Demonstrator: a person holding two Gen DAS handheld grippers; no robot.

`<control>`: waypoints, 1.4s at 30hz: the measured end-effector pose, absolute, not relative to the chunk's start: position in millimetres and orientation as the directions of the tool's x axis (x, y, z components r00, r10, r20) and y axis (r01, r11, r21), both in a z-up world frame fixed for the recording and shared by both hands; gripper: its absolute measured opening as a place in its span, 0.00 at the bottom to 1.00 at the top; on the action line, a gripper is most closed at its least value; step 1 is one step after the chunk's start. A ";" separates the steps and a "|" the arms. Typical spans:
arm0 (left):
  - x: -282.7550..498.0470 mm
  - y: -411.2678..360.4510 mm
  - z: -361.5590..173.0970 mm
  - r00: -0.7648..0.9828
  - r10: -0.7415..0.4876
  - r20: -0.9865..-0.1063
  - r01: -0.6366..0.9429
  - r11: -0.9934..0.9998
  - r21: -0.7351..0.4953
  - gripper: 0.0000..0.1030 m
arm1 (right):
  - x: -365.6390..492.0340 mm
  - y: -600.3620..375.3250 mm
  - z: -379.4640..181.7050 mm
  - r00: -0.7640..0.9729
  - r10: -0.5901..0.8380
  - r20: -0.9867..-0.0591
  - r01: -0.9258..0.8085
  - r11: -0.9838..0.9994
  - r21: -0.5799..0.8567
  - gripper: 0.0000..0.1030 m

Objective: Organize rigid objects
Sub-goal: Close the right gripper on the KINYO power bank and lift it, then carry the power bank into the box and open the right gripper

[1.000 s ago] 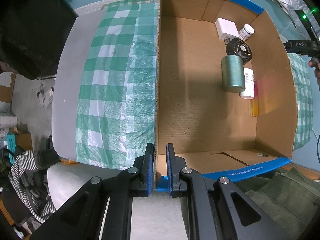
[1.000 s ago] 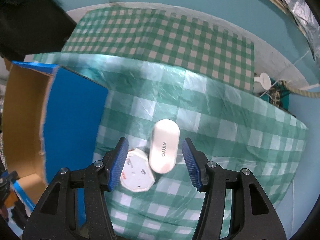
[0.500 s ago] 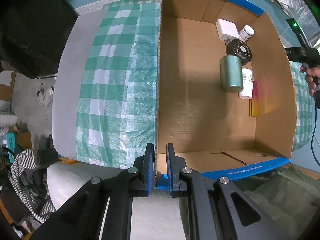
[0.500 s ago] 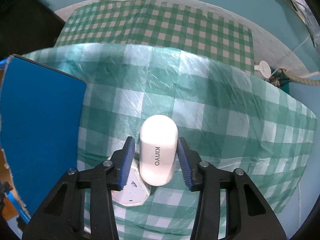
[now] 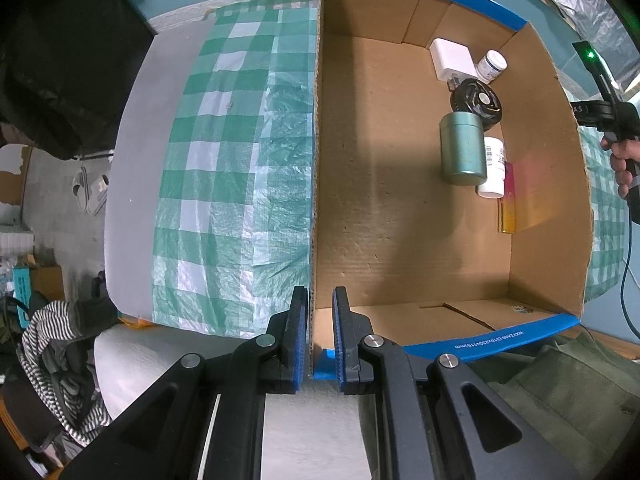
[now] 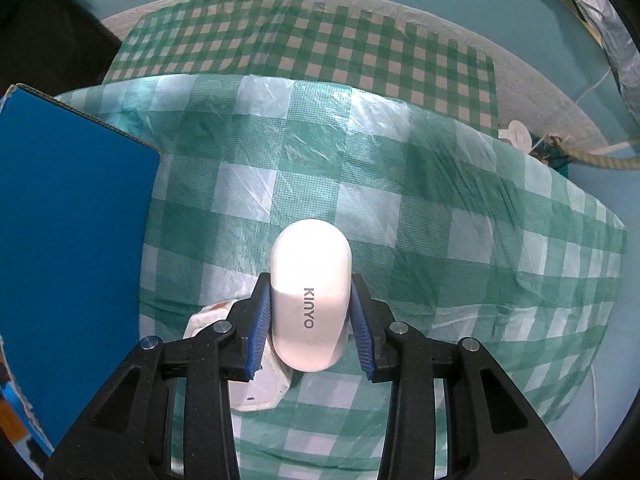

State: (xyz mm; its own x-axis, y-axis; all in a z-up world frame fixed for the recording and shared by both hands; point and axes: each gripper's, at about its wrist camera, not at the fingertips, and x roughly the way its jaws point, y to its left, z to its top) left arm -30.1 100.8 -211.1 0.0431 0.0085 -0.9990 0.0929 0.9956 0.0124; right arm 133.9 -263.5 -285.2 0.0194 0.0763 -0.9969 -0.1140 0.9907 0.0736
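My left gripper (image 5: 320, 296) is shut on the near corner of the left wall of an open cardboard box (image 5: 400, 200). At the box's far right lie a white charger (image 5: 454, 58), a small white bottle (image 5: 493, 65), a black round piece (image 5: 476, 100), a green tin (image 5: 462, 148) and a barcoded white bottle (image 5: 494, 172). My right gripper (image 6: 310, 280) points down over the checked cloth. Its jaws are closing, and both blue pads touch the sides of a white oval KINYO case (image 6: 310, 256). A white octagonal object (image 6: 260, 388) lies partly under its left finger.
The box's blue flap (image 6: 72, 240) stands just left of the right gripper. A green checked cloth (image 6: 440, 220) covers the table. A person's hand (image 5: 620, 152) shows beyond the box's right wall. Striped clothing (image 5: 52, 332) and olive fabric (image 5: 560, 380) lie past the near edge.
The right gripper has sunk over the white case and its jaws have narrowed from wide apart to touching the case's sides. The left gripper and the box have stayed put.
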 end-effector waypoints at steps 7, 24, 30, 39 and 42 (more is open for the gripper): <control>-30.0 99.4 -210.5 0.045 0.010 -0.999 0.100 0.995 0.015 0.10 | 130.4 -271.7 -272.4 0.035 0.075 -0.997 -0.110 0.991 0.071 0.35; -30.1 96.9 -212.5 0.044 0.014 -0.999 0.114 0.993 0.019 0.10 | 121.8 -260.9 -202.6 0.096 0.117 -0.989 -0.194 0.976 0.097 0.35; -30.6 96.1 -212.1 0.045 0.014 -0.999 0.120 0.993 0.019 0.10 | 121.7 -240.9 -173.7 0.122 0.147 -0.982 -0.246 0.963 0.113 0.35; -30.7 96.2 -212.1 0.045 0.014 -0.999 0.119 0.993 0.019 0.10 | 122.2 -199.1 -144.0 0.142 0.194 -0.971 -0.343 0.929 0.135 0.35; -30.7 96.1 -212.1 0.045 0.013 -0.999 0.120 0.993 0.019 0.10 | 121.8 -182.9 -141.8 0.137 0.209 -0.968 -0.373 0.916 0.145 0.35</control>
State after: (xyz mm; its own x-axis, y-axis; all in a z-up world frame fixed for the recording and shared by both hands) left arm -30.7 96.1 -212.1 0.0447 0.0132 -0.9989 0.1196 0.9926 0.0185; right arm 121.8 -182.9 -141.8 0.1371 0.2087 -0.9683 -0.3730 0.9165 0.1447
